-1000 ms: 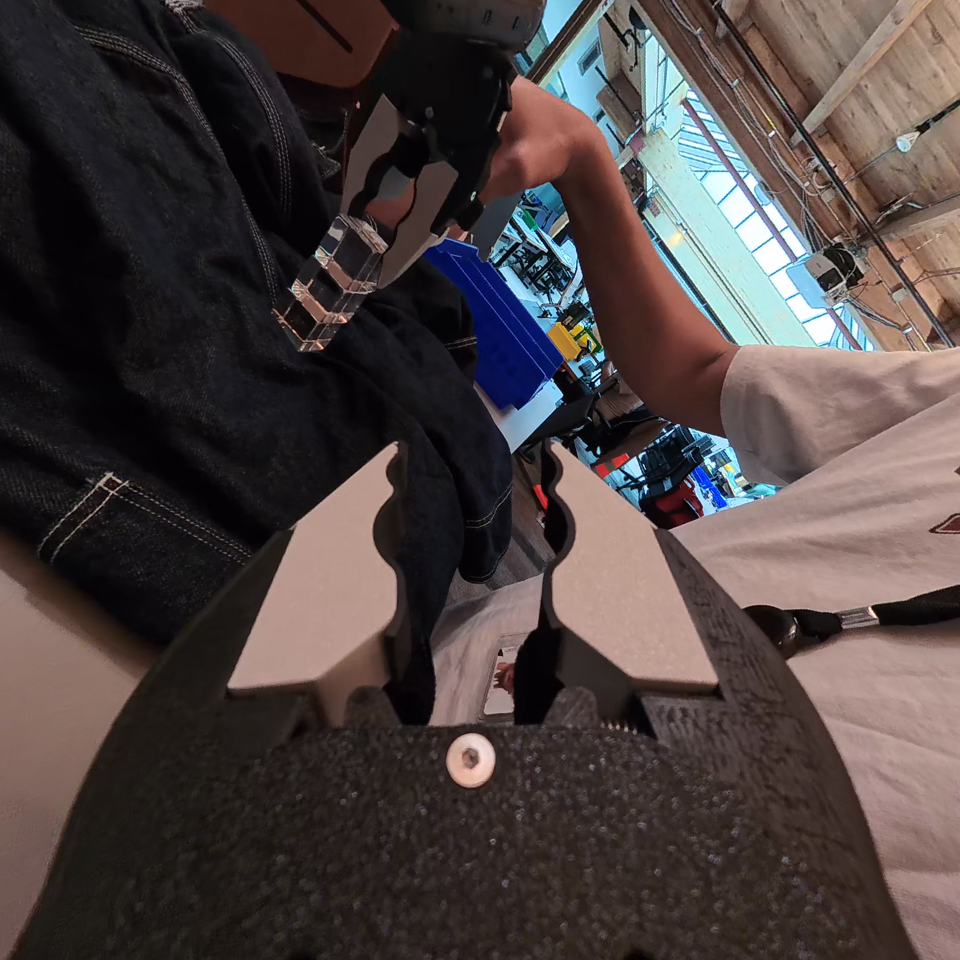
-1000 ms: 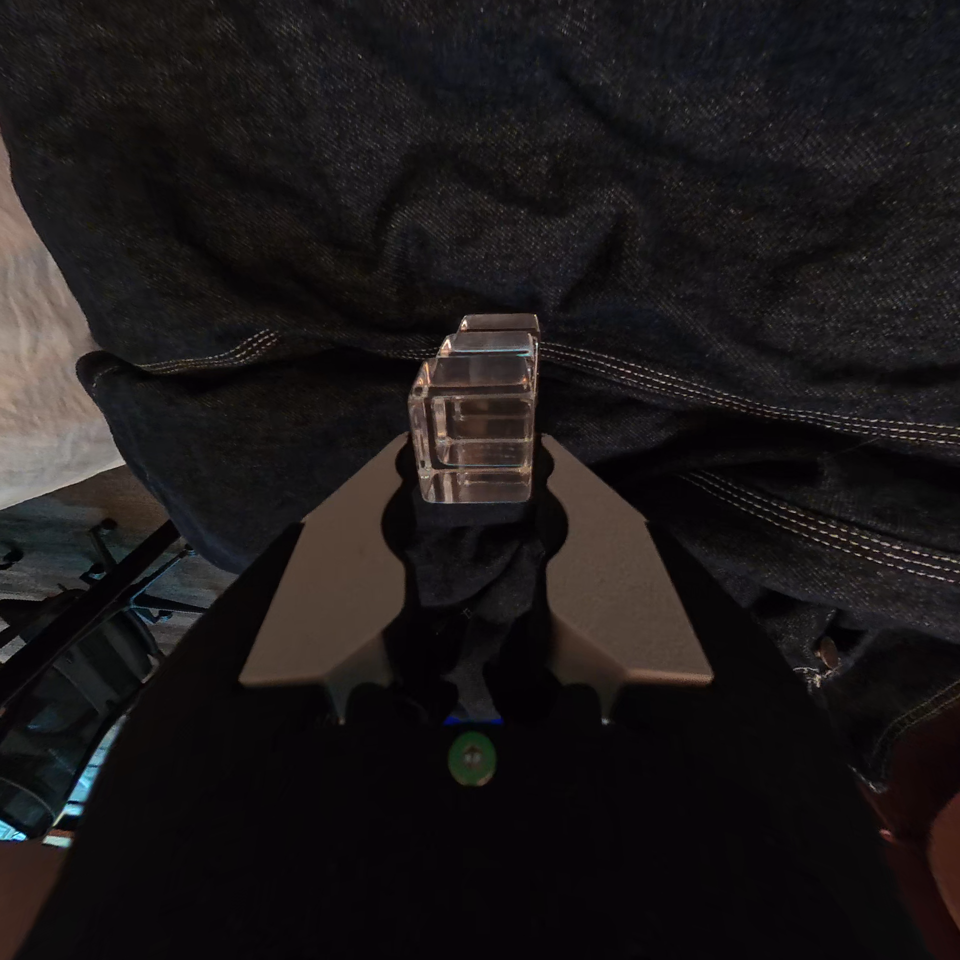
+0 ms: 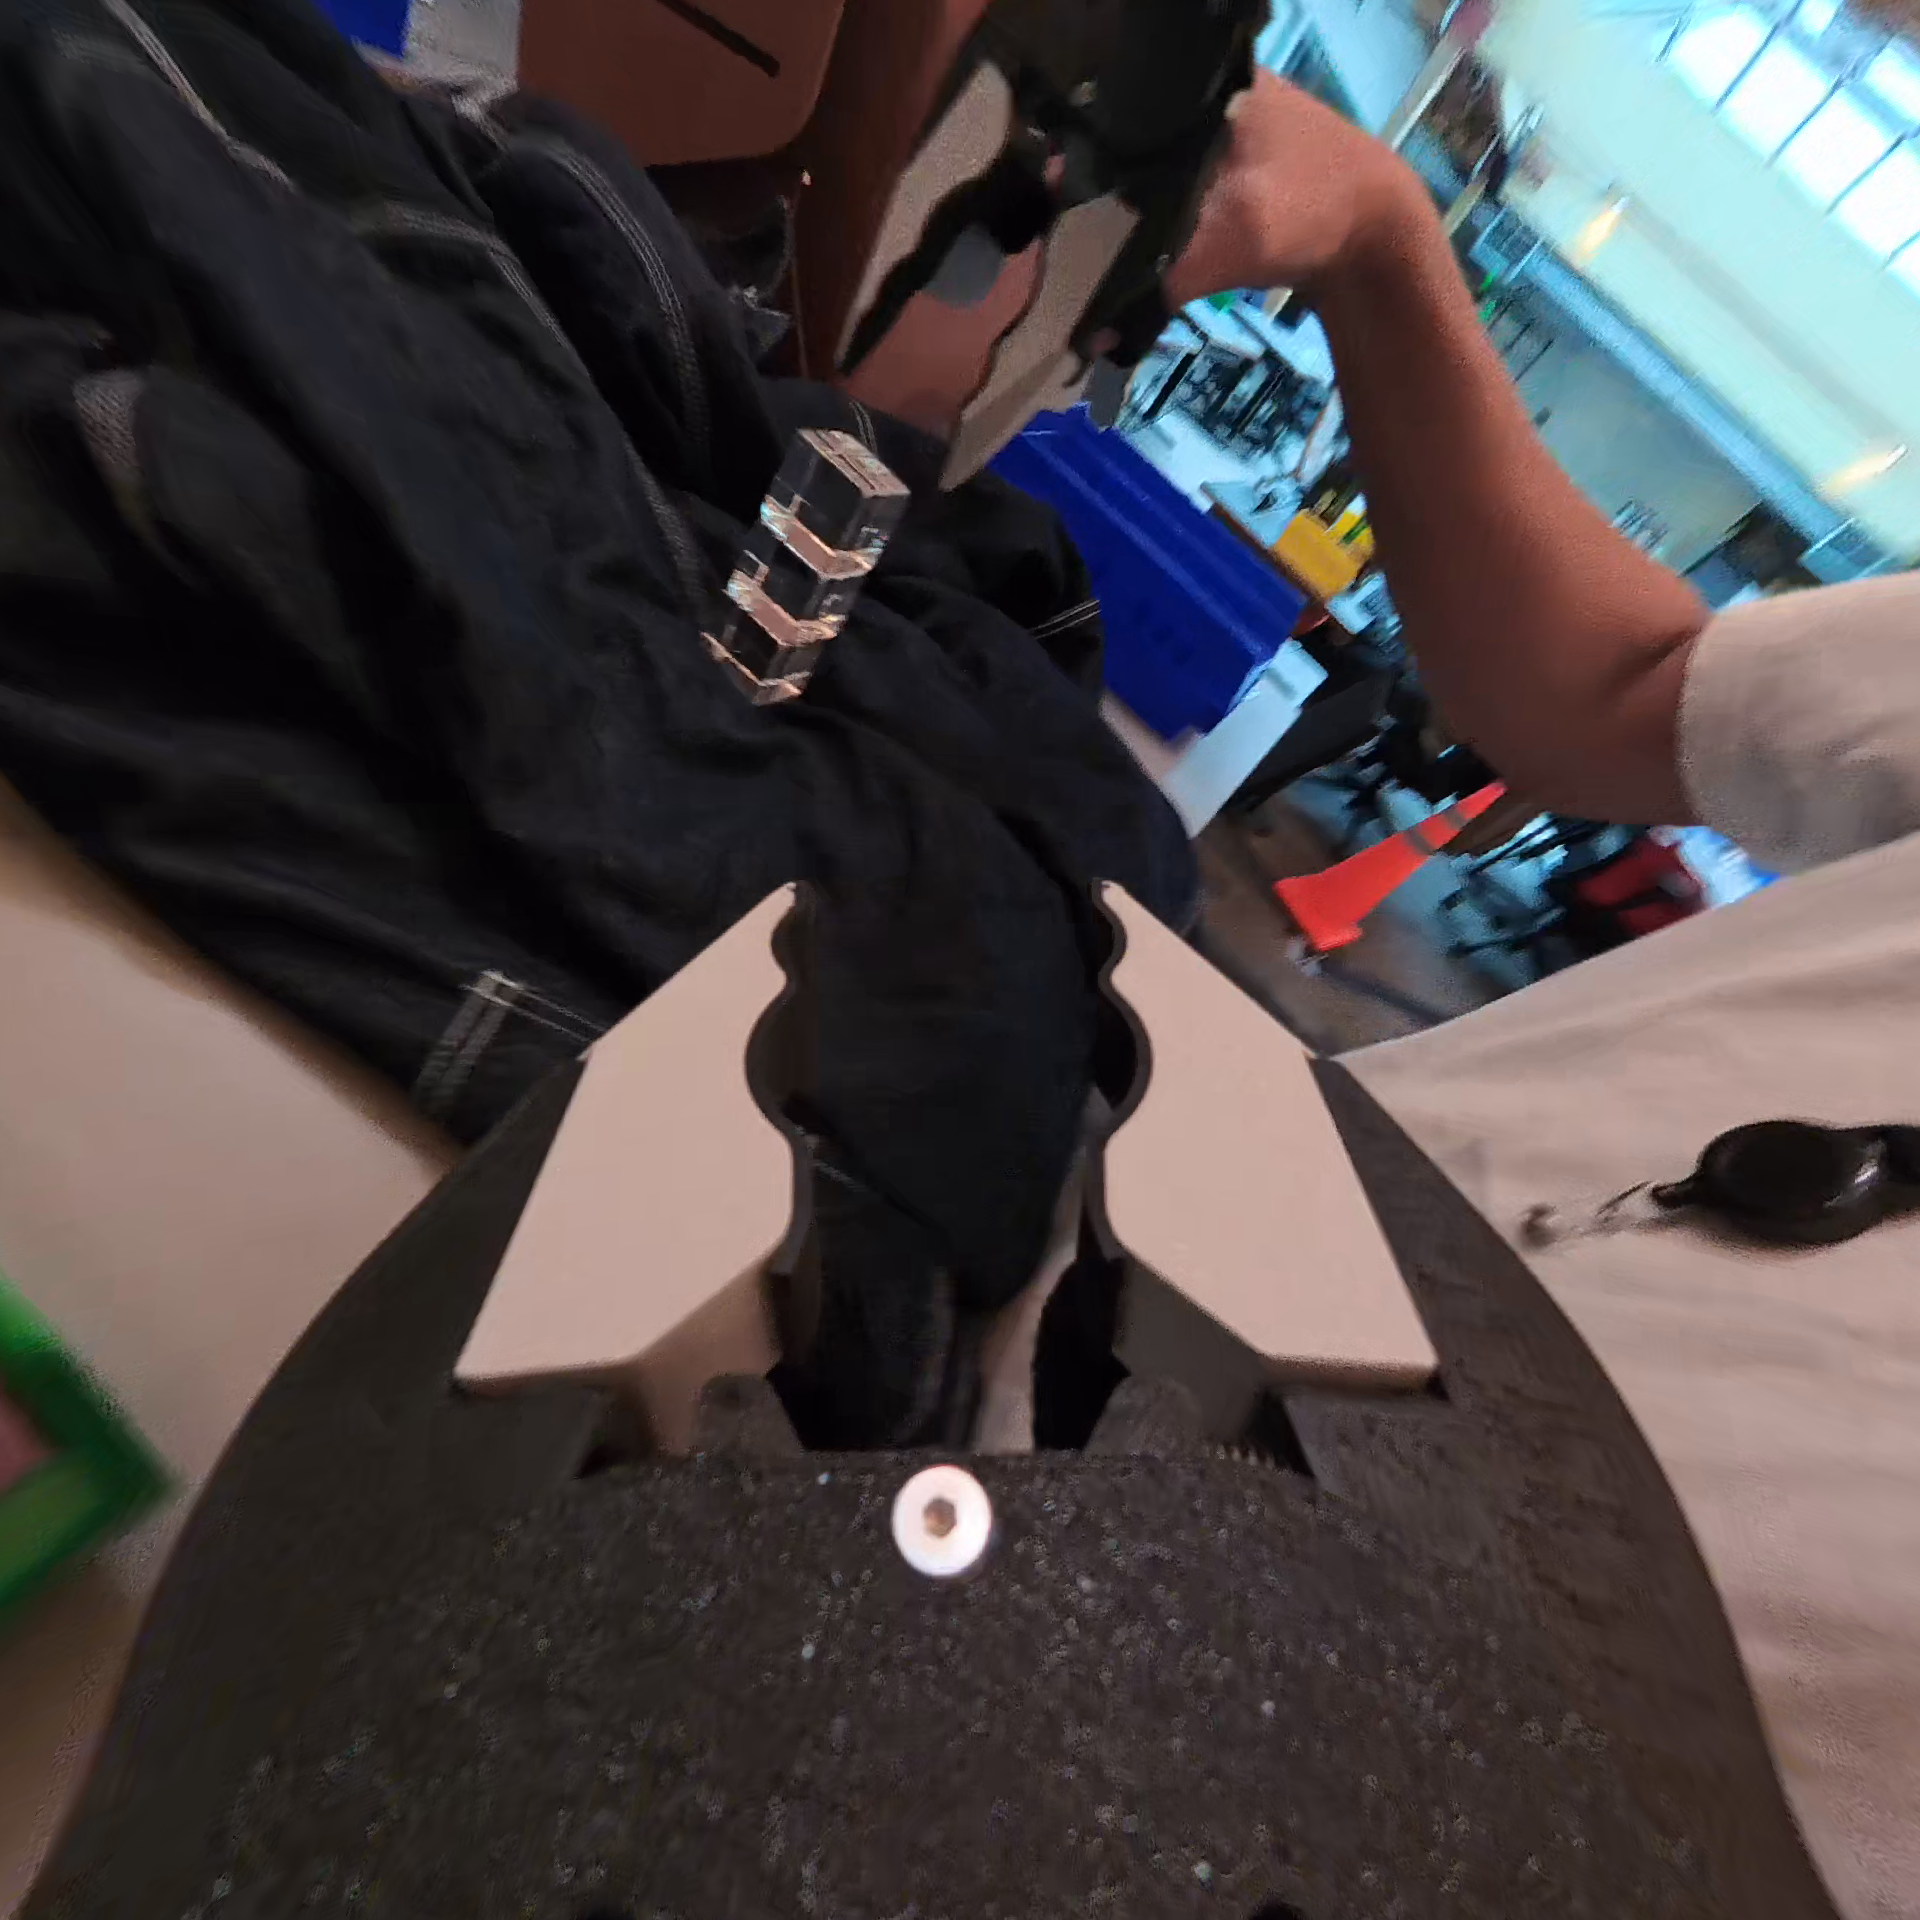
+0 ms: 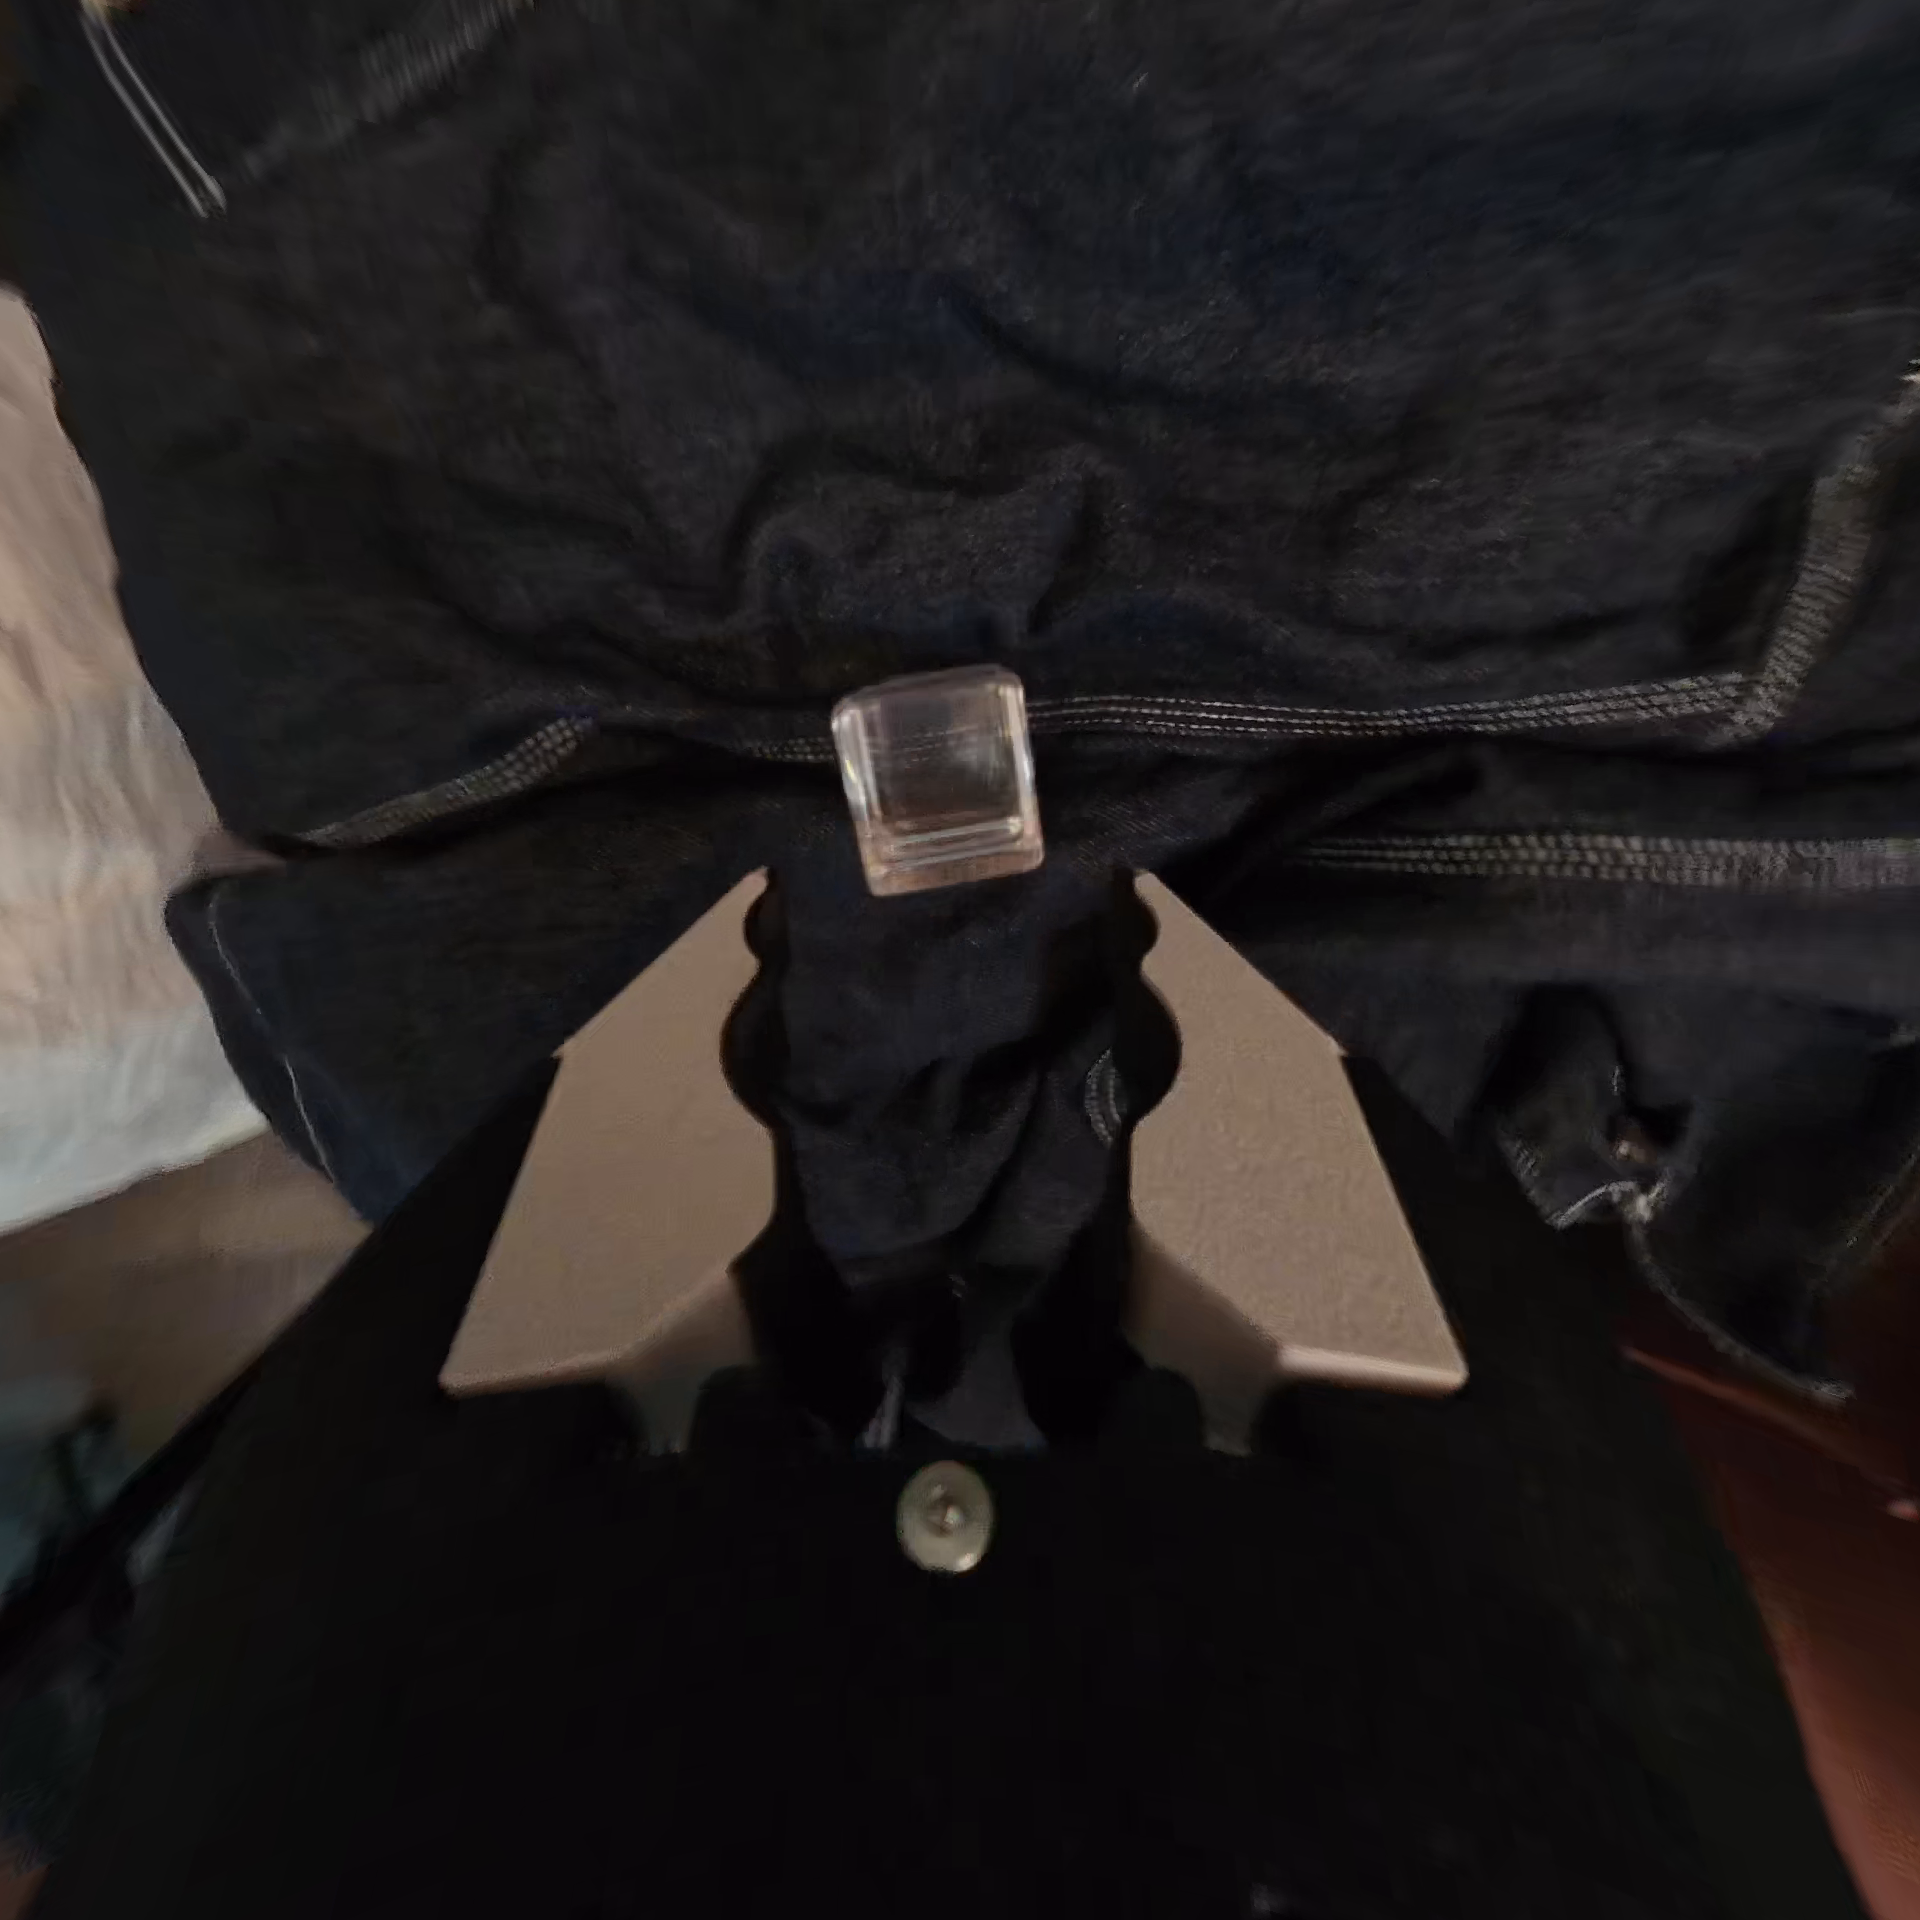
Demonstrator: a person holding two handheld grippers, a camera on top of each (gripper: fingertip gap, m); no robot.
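A dark denim garment (image 3: pixel 364 623) lies bunched over a beige surface (image 3: pixel 156 1091). A clear acrylic block (image 3: pixel 810 566) with slots sits on a stitched fold of it. My left gripper (image 3: pixel 945 894) is open, and a fold of denim lies between its fingers. My right gripper (image 4: pixel 951 883) is open just short of the clear block (image 4: pixel 935 779), with denim (image 4: pixel 935 364) showing between its fingers. In the left wrist view the right gripper (image 3: pixel 909 410) hangs open above the block, apart from it, held by a person's hand.
A person's bare arm (image 3: pixel 1455 520) and white shirt (image 3: pixel 1662 1351) fill the right side. A brown box (image 3: pixel 665 73) is behind the denim. Blue bins (image 3: pixel 1143 582) and an orange cone (image 3: pixel 1371 873) stand farther off. A green-edged object (image 3: pixel 52 1475) is at the lower left.
My right gripper has opened, let go of the clear block and drawn back; the block stays on the denim. My left gripper has moved in so the denim fold lies between its fingers.
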